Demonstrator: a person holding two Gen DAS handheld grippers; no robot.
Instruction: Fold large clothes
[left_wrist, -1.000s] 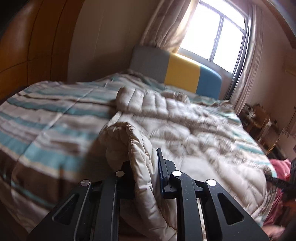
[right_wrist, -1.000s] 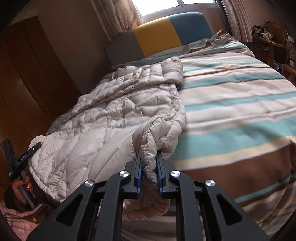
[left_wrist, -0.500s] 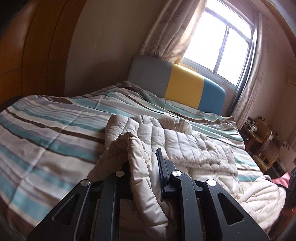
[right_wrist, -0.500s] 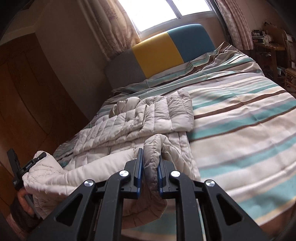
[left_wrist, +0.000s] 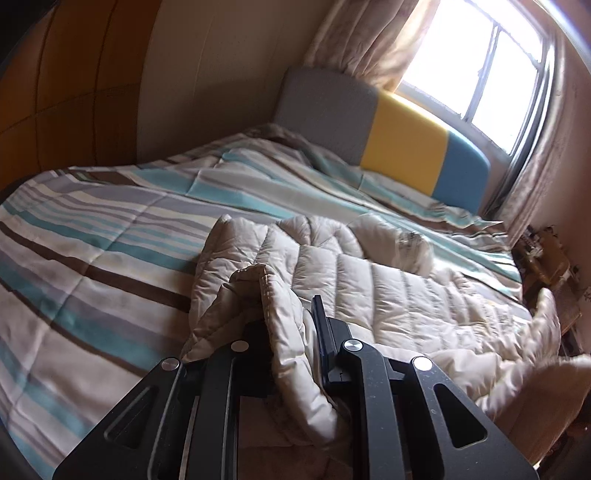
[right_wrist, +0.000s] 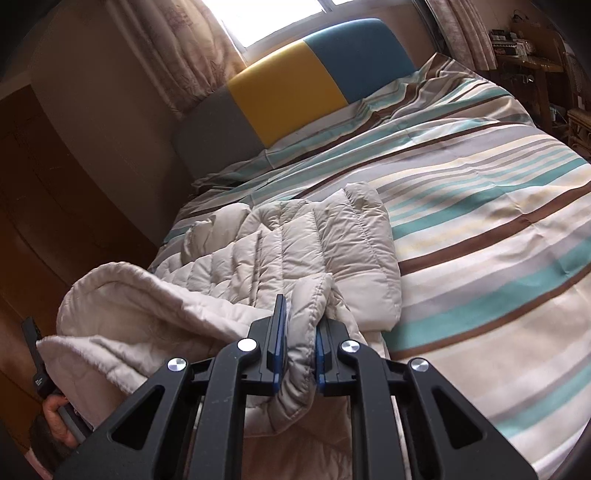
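My left tool (left_wrist: 291, 325) is clamped on a bunched edge of the coat (left_wrist: 369, 284); my right tool (right_wrist: 297, 347) pinches another fold of it (right_wrist: 303, 258); the coat lies doubled over on the striped bed (right_wrist: 480, 229), its near end lifted between both tools.

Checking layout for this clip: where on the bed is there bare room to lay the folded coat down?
Bare striped bedspread lies open on the window side of the beige quilted down coat, and on its wardrobe side; a narrower strip runs between the coat and the grey, yellow and blue headboard. The near edge is crowded: left gripper and right gripper clamp bunched coat there.
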